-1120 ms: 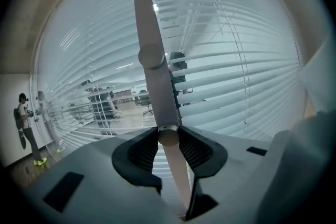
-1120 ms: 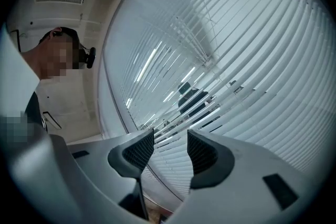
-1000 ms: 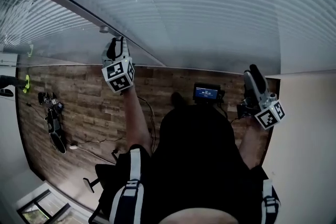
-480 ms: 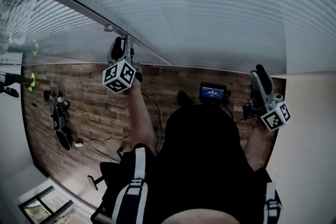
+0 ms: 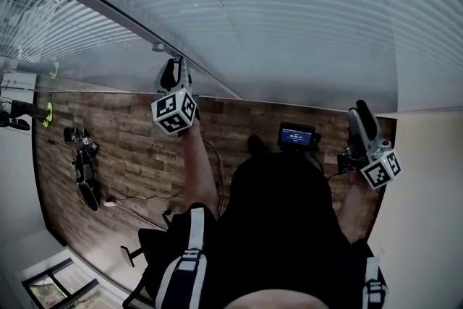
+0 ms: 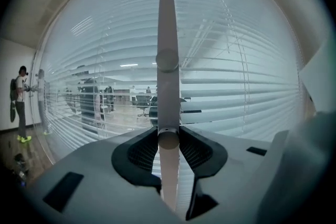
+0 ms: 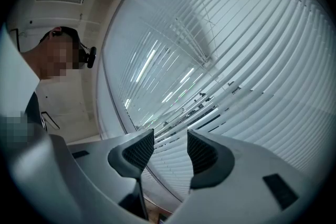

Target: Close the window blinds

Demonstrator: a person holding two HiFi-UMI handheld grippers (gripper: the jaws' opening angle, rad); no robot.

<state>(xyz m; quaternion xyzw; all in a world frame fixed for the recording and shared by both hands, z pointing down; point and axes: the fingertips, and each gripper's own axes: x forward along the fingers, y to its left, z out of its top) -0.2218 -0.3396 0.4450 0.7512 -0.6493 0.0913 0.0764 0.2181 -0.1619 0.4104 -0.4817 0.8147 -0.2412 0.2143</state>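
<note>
White slatted blinds [image 5: 289, 11] fill the window ahead, also in the left gripper view [image 6: 252, 92] and the right gripper view [image 7: 252, 60]. Through the left part I see the room behind between the slats. My left gripper [image 5: 176, 70] is raised to the blinds. Its jaws have just been closing, and their pads press on the pale round tilt wand [image 6: 167, 34], which runs upright between them [image 6: 168, 140]. My right gripper [image 5: 359, 116] hangs at the right, apart from the blinds, open with nothing between its jaws [image 7: 167, 147].
A wood-plank floor [image 5: 130, 148] lies below the window. A small lit screen [image 5: 295, 134] sits in front of me, and dark gear with cables [image 5: 81, 174] lies at the left. A white wall [image 5: 427, 199] closes the right side. A person [image 6: 20, 99] stands behind the glass.
The left gripper has rolled a little about the wand, so its marker cube shows other faces. The right gripper has kept about the same place.
</note>
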